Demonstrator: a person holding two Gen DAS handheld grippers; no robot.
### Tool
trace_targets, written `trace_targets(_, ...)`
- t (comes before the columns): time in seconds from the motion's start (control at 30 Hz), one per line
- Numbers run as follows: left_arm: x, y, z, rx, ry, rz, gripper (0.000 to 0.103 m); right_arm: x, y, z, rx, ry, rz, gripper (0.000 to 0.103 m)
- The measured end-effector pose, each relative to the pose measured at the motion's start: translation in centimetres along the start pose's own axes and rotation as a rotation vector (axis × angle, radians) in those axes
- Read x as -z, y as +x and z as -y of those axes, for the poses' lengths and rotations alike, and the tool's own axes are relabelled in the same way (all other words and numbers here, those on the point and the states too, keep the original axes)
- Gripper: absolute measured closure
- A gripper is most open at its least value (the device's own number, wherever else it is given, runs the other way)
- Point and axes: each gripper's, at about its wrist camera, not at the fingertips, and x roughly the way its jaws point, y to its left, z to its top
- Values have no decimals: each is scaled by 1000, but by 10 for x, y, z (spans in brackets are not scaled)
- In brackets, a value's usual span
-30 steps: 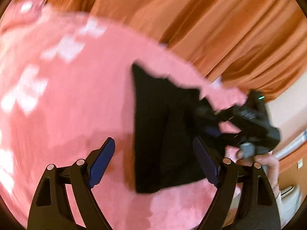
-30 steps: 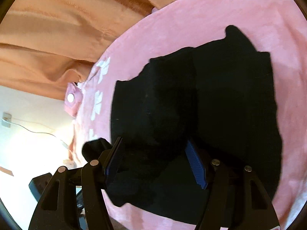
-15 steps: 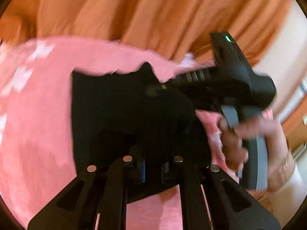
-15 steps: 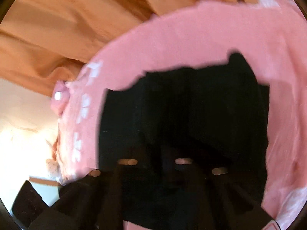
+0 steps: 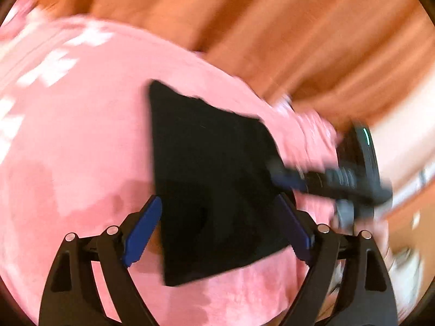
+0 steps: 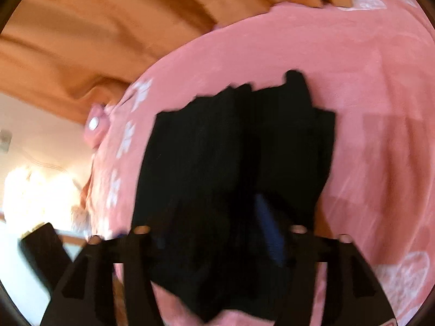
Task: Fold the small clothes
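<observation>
One black garment lies folded flat on the pink blanket, close to the edge that runs along the orange curtain. The left gripper hovers over the garment's near end, jaws spread wide and holding nothing. The right gripper is blurred above the cloth, its jaws apparently apart and empty.
</observation>
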Motion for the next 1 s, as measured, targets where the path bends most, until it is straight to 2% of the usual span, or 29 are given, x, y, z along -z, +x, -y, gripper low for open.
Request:
trace_targets(0.07,-7,-4,-17,19,-95,9,19,3,6,-1,-20,11,-39,41)
trace_targets(0.1,-10,-2,-23,-4,-126,-5,19,4,10,-2,-10,11,-45,41)
trace_targets(0.23,-8,11,-26,-70,-130,-23,19,3,17,0,13,-1,-32,42)
trace_targets(0.27,-9,15,-24,-79,-122,-28,19,1,16,-1,16,-1,-28,46)
trace_targets(0.3,-9,17,-22,-93,-110,-37,19,0,13,-2,23,-5,-14,53)
trace_targets(0.33,-8,19,-20,-101,-98,-46,19,0,10,-3,22,-14,-5,83)
trace_targets(0.37,-7,21,-19,-102,-86,-53,19,-2,8,-5,4,-20,3,91)
trace_targets(0.43,-6,24,-13,-127,-58,-51,19,-5,-3,-12,-19,-27,49,93)
trace_targets(0.53,-6,22,-6,-195,7,-39,19,-8,-34,-35,-39,-112,141,93)
trace_targets(0.57,-5,24,-3,-221,33,-40,19,-7,-43,-36,-24,-133,162,93)
trace_targets(0.6,-4,27,-2,-256,69,-47,19,-6,-44,-33,27,-155,165,93)
trace_targets(0.63,-3,31,0,-282,94,-52,19,-5,-38,-28,105,-169,147,93)
trace_targets(0.67,-2,33,0,-295,109,-55,19,-4,-19,-12,194,-156,77,93)
trace_targets(0.7,-1,35,1,-305,126,-63,19,-2,-4,0,222,-127,21,93)
trace_targets(0.73,-2,36,2,-310,132,-67,19,-1,5,10,207,-92,1,94)
trace_targets(0.77,-2,34,2,-316,132,-68,19,-3,2,11,182,-67,21,94)
trace_targets(0.87,-5,33,1,-310,115,-75,19,0,-21,-5,144,-113,70,91)
trace_targets(0.97,-5,42,1,-334,127,-90,19,10,-18,0,162,-90,26,77)
trace_targets(1.0,-4,43,0,-337,128,-94,19,14,-12,5,168,-65,-2,76)
